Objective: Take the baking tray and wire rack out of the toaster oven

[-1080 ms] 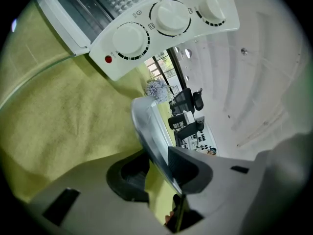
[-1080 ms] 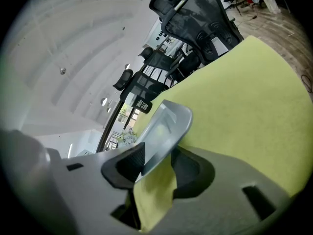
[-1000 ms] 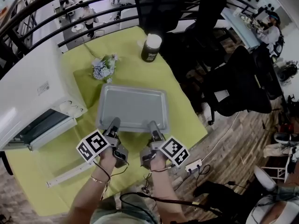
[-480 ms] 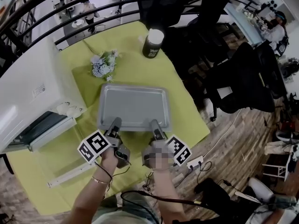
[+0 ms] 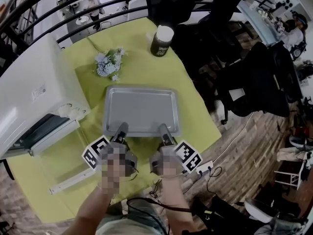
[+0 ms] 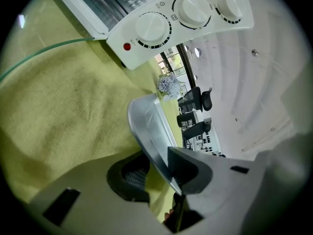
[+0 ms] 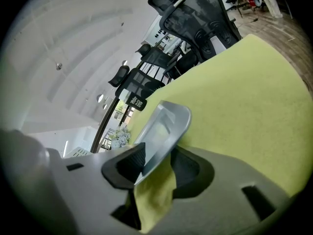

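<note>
The grey baking tray (image 5: 141, 110) lies flat on the yellow-green tablecloth, right of the white toaster oven (image 5: 34, 94), whose door (image 5: 46, 131) hangs open. My left gripper (image 5: 120, 129) is shut on the left part of the tray's near rim, and my right gripper (image 5: 164, 131) is shut on the right part. In the left gripper view the tray's rim (image 6: 144, 121) runs between the jaws of the left gripper (image 6: 156, 165). In the right gripper view the rim (image 7: 166, 126) sits in the right gripper (image 7: 156, 163), with a fold of cloth below it. No wire rack shows.
A small bunch of pale flowers (image 5: 110, 62) lies beyond the tray, and a dark jar with a white lid (image 5: 160, 40) stands at the table's far edge. A long pale bar (image 5: 73, 180) lies near the front left. Black chairs (image 5: 244, 82) crowd the table's right side.
Both grippers and the tray keep about the same place; only the head view has shifted a little.
</note>
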{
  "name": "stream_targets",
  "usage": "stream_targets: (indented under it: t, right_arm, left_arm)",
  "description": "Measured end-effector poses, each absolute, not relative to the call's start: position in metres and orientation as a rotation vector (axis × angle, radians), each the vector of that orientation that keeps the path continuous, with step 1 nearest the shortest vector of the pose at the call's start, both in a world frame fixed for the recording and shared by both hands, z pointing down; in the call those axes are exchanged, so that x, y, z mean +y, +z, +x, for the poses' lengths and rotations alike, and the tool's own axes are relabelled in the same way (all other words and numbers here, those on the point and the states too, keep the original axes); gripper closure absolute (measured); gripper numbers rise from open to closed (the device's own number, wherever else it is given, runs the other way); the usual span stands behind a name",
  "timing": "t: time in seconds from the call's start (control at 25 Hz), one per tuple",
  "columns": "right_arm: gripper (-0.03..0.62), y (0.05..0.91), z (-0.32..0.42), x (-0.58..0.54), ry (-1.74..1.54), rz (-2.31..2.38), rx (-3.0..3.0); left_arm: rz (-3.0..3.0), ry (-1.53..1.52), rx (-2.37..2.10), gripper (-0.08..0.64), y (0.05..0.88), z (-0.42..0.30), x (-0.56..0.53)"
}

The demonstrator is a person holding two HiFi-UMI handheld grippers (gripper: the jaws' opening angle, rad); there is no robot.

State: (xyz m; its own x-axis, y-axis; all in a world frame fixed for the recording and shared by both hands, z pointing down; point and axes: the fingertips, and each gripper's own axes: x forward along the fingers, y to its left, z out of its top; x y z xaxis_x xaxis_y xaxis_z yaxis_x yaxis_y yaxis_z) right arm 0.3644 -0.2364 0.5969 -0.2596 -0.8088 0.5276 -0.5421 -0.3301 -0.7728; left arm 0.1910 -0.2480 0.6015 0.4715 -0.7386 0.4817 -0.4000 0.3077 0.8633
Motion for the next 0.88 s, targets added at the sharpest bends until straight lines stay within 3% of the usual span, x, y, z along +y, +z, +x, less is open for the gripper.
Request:
stream_targets:
  t: [0.48, 0.52, 0.64, 0.76, 0.88]
  right_arm:
    - [0.422, 0.602, 0.365, -0.233, -1.651, -1.801, 1.677]
    - [0.42, 0.603, 0.365, -0.232, -1.656, -1.814, 1.686]
    - [0.358, 0.604, 0.366, -0.23, -1.652, -1.859, 1.703]
    - [0.287, 0.604, 0.371, -0.227, -1.639, -1.903, 1.691]
    - [0.262, 0.605, 0.376, -0.222, -1.637, -1.934, 1.682]
  left_arm:
    - [1.289, -0.245, -1.149, 0.451, 0.604, 0.193, -0.243]
    - [1.288, -0.247, -1.139, 0.426, 0.603, 0.195, -0.243]
    - [1.259, -0.237, -1.101, 0.339, 0.604, 0.202, -0.24]
    - [1.205, -0.214, -1.078, 0.302, 0.608, 0.208, -0.23]
    - [1.162, -0.196, -1.06, 0.285, 0.61, 0.213, -0.218]
